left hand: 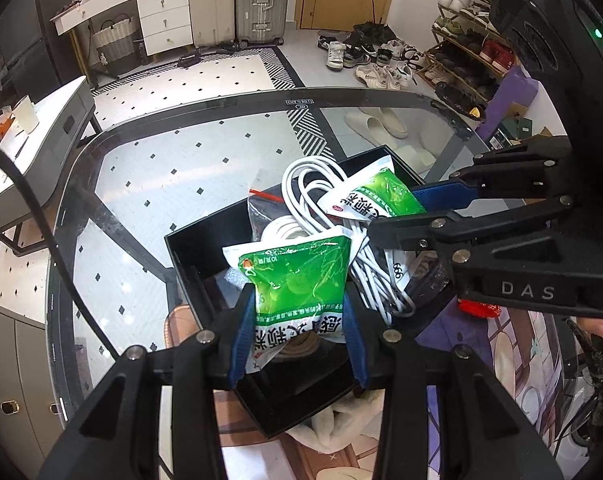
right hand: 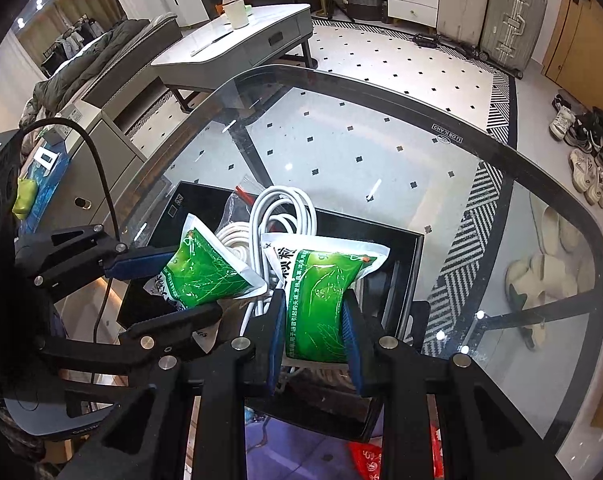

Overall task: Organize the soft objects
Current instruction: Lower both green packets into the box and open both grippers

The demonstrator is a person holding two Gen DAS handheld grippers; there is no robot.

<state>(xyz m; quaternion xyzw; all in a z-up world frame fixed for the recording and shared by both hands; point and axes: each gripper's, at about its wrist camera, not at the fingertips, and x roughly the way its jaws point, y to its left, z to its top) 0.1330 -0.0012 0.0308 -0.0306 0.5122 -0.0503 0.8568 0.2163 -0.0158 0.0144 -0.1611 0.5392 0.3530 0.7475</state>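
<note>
1. Sachets are what you are sorting: your left gripper (left hand: 299,320) is clamped on a green sachet (left hand: 297,276), low and centre in the left wrist view, its blue pads (left hand: 241,332) squeezing the printed lower end while the puffed green half stands up beyond the tips. The long axis runs straight out along the fingers.

2. Your right gripper (right hand: 313,324) pinches a second green sachet (right hand: 321,300) the same way, bottom centre of the right wrist view, long axis also in line with the fingers. In the left view that tool enters from the right edge, its sachet at centre right.

3. Just beyond and under both sachets sits the black box (left hand: 197,248), open-topped, in the middle of each frame. Both packets hang over its interior, so the relation that matters is vertical: the box lies directly below and slightly ahead of each tool. I judge neither hand clearly nearer.

4. Inside the box, between the two sachets, lies a coil of white cable (left hand: 313,184), with a clear zip bag (left hand: 261,204) toward the far left corner. The cable loops rise high, so a dropped sachet would likely land on them, not on the floor of the box.

5. Farther out, the box rests on the glass table (left hand: 205,104), whose dark rim curves across the upper half of each frame.
</note>
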